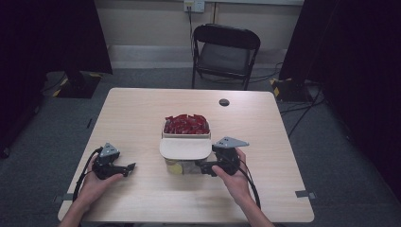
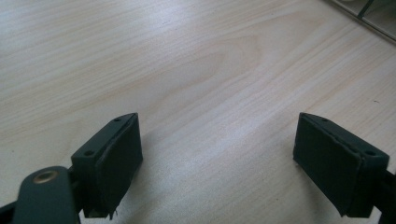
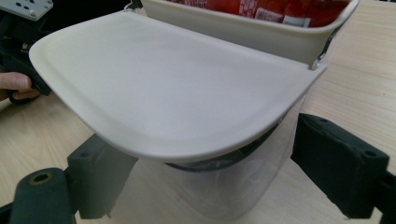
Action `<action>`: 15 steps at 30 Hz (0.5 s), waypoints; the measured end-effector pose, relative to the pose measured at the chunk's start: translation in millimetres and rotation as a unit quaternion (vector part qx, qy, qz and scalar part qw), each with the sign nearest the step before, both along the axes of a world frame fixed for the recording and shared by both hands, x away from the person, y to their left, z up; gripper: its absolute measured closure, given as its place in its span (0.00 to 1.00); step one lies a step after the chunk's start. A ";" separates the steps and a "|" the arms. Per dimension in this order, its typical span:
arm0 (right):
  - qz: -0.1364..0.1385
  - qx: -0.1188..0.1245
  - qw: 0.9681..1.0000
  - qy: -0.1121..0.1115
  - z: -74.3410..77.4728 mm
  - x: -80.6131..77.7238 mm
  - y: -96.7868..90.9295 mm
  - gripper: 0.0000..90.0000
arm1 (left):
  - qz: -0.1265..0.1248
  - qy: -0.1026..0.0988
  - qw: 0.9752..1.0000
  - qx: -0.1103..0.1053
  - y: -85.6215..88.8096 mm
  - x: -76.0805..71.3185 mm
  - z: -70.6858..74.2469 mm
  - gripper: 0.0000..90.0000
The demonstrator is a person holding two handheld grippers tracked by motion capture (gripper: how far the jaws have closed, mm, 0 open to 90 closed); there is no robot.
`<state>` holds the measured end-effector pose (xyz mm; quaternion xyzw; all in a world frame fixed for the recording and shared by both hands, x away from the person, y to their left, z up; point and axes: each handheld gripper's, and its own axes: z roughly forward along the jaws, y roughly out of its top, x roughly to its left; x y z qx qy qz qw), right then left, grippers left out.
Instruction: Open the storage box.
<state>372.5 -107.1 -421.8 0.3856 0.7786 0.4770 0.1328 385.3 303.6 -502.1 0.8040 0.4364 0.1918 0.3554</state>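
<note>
A black folding metal chair [image 1: 225, 52] stands beyond the light wooden table [image 1: 142, 118]. A small dark round spot [image 1: 224, 102], perhaps a cable hole, marks its far edge.

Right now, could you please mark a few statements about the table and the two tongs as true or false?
1. The left tongs hold the container. False: they stand open over bare table.
2. The right tongs straddle the clear container under the cream lid. True.
3. Red packets fill the far compartment. True.
4. The packets are green. False: they are red.
5. A black folding chair stands beyond the table. True.
</note>
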 end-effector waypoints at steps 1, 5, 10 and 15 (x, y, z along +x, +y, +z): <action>0.000 0.002 1.000 -0.001 0.7 0.6 0.3 0.15 | 0.000 0.000 1.000 0.000 0.0 0.0 0.0 0.17; -0.001 0.003 1.000 -0.003 3.3 2.5 0.3 0.15 | 0.000 0.000 1.000 0.000 0.0 0.0 0.0 0.17; -0.004 0.006 1.000 -0.006 5.5 3.8 -0.3 0.15 | 0.000 0.000 1.000 0.000 0.0 0.0 0.0 0.17; -0.009 0.009 1.000 -0.007 6.8 5.9 -2.3 0.16 | 0.000 0.000 1.000 0.000 0.0 0.0 0.0 0.17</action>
